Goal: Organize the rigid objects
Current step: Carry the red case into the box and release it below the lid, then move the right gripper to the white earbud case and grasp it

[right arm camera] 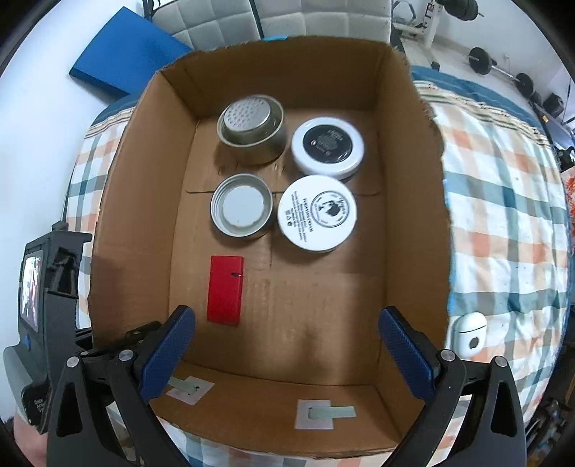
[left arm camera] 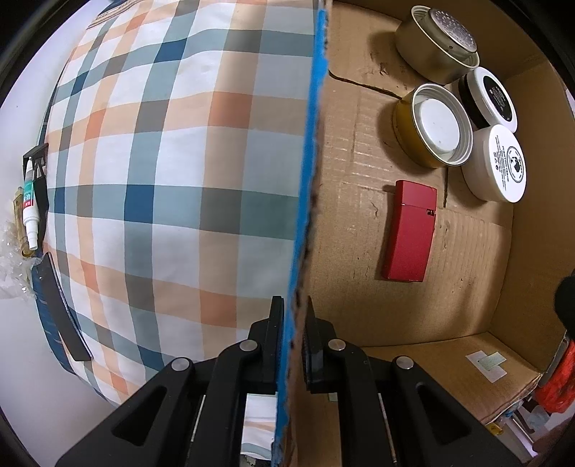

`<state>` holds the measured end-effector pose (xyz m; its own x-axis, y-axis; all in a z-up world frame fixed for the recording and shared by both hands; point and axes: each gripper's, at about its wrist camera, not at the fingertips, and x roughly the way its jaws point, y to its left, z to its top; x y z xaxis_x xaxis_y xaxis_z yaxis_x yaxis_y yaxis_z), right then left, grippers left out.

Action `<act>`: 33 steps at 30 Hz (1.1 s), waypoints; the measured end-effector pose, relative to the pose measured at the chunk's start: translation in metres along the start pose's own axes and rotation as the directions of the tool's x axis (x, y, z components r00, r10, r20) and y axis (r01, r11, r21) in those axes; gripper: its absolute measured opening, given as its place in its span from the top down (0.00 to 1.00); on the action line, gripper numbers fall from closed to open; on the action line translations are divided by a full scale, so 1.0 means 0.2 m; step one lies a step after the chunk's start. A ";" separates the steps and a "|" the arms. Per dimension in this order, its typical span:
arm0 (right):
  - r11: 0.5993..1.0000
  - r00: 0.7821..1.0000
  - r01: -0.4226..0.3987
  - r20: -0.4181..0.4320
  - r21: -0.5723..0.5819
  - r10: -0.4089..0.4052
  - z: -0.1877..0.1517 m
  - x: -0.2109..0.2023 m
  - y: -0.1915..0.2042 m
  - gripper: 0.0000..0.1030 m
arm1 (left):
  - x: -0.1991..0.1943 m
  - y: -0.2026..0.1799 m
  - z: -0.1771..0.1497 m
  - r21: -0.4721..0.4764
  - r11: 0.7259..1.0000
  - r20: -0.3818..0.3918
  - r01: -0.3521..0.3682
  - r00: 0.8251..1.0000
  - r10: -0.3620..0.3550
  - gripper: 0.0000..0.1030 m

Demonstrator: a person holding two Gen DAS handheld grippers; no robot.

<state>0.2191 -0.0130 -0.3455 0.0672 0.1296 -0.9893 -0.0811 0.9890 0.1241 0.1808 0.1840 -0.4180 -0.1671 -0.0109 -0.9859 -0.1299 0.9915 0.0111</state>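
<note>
A checked cloth (right arm camera: 503, 201) in blue, orange and white covers the surface, and an open cardboard box (right arm camera: 409, 201) sits on it, filling the middle of the right wrist view. Beyond the box, at the top of that frame, stand a padded grey chair back (right arm camera: 273, 18) and a blue pad (right arm camera: 122, 64); barbell weights (right arm camera: 479, 59) lie at the upper right. A white earbud case (right arm camera: 469, 334) rests on the cloth just outside the box's right wall.

On the box floor a red lighter (right arm camera: 225, 290) lies flat at lower left of centre, its long axis running toward the far wall, the hinged cap end pointing that way. Above it sit four round things in two rows: a metal tin with a perforated insert (right arm camera: 251, 129), a black-topped jar (right arm camera: 327, 147), an upturned metal lid (right arm camera: 240, 210) and a white cream jar (right arm camera: 317, 212).

The right gripper (right arm camera: 287, 345) hangs above the box's near end, its blue pads (right arm camera: 169, 345) spread wide with nothing between them. In the left wrist view the left gripper (left arm camera: 291, 345) is clenched on the box's blue-taped wall (left arm camera: 305, 186), which runs up the middle of that frame. A small white bottle (left arm camera: 29, 212) lies at that frame's left edge.
</note>
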 end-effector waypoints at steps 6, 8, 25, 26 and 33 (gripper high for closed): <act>0.999 1.000 -0.014 0.015 0.031 0.014 -0.03 -0.12 -0.09 0.00 | 0.00 -0.01 0.00 0.002 1.000 0.001 -0.002 1.000 0.002 0.94; 0.999 1.000 -0.015 0.026 0.039 0.014 -0.04 -0.15 -0.10 0.00 | -0.01 -0.02 0.00 0.005 1.000 0.001 -0.005 1.000 0.005 0.94; 0.982 0.995 -0.011 0.100 0.189 -0.008 -0.08 -0.34 -0.42 0.00 | -0.01 -0.05 0.01 0.006 1.000 0.000 -0.008 1.000 0.008 0.94; 0.979 0.995 -0.014 0.101 0.205 -0.007 -0.09 -0.34 -0.45 0.00 | -0.01 -0.04 0.00 0.005 1.000 0.000 -0.008 1.000 0.008 0.94; 0.943 0.994 0.015 0.101 0.332 -0.051 -0.15 -0.35 -0.73 0.00 | -0.01 -0.05 0.01 0.005 1.000 0.000 -0.008 1.000 0.008 0.94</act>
<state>0.1970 -0.1687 -0.2960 0.1717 0.0853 -0.9815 0.2547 0.9585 0.1279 0.1837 0.1737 -0.4167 -0.1683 -0.0030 -0.9857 -0.1240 0.9921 0.0182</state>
